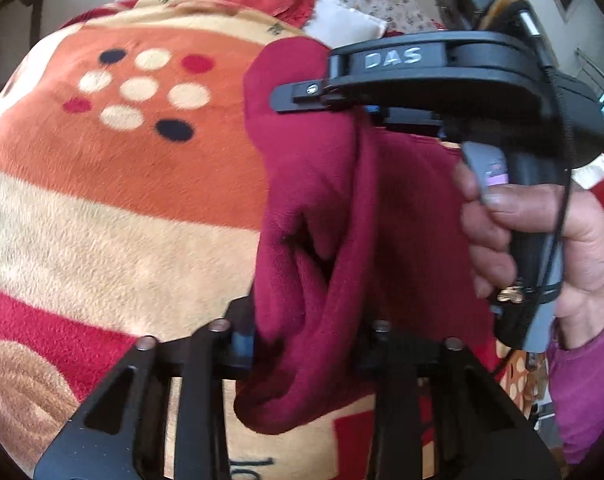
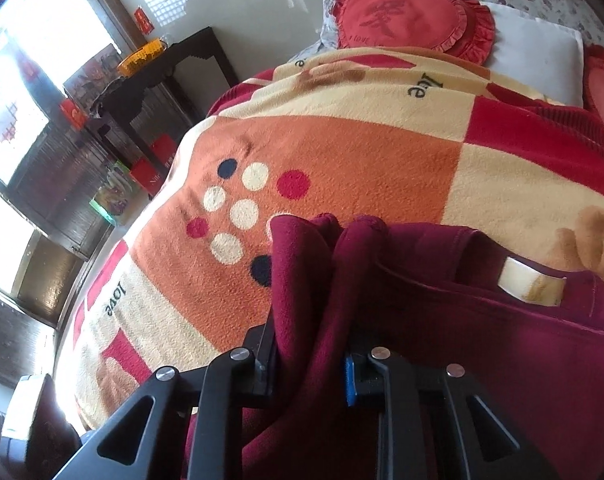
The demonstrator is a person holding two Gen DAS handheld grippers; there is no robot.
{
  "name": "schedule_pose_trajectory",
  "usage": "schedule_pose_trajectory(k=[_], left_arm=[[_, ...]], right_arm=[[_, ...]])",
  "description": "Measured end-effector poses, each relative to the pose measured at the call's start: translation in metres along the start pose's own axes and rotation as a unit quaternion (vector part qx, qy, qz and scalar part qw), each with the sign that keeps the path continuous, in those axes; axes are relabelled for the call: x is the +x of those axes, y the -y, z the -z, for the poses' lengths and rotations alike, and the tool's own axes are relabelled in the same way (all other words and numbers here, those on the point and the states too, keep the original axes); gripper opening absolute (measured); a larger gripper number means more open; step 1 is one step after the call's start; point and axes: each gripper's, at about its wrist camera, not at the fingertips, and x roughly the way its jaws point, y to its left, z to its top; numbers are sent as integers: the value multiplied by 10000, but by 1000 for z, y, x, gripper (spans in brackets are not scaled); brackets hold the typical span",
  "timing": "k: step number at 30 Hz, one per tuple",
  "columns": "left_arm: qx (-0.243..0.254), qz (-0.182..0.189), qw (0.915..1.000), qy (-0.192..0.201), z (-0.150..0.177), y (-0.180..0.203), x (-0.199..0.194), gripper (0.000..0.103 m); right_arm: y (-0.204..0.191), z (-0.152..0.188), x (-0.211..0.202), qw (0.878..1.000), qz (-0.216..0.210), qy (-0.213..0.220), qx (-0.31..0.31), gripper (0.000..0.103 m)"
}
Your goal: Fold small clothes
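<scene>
— Holding anything, are we?
— Yes: our left gripper is clamped on the maroon garment, and our right gripper pinches it too, bunched above the patterned blanket.

Maroon garment runs off the frame's edge.

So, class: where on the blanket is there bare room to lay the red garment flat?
Free: the orange dotted square and the cream stripe below it, left of the garment. Crowded: the pillows at the blanket's far end, and around both grippers, shut on the garment.
</scene>
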Motion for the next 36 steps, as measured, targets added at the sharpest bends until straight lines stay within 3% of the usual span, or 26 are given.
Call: schedule_pose_trajectory(k=[7, 18, 29, 36], left_arm=[[136, 320, 9992, 179, -18, 31, -19, 22], [845, 599, 9943, 239, -34, 106, -27, 22], [1463, 772, 9862, -22, -42, 177, 17, 22], [1733, 660, 9820, -358, -27, 213, 59, 22]], right_arm=[[7, -2, -39, 9994, 41, 329, -41, 19], [47, 6, -118, 9952, 251, 910, 241, 18], [128, 45, -175, 9875, 586, 1181, 861, 17], [186, 74, -167, 9839, 772, 963, 1290, 17]])
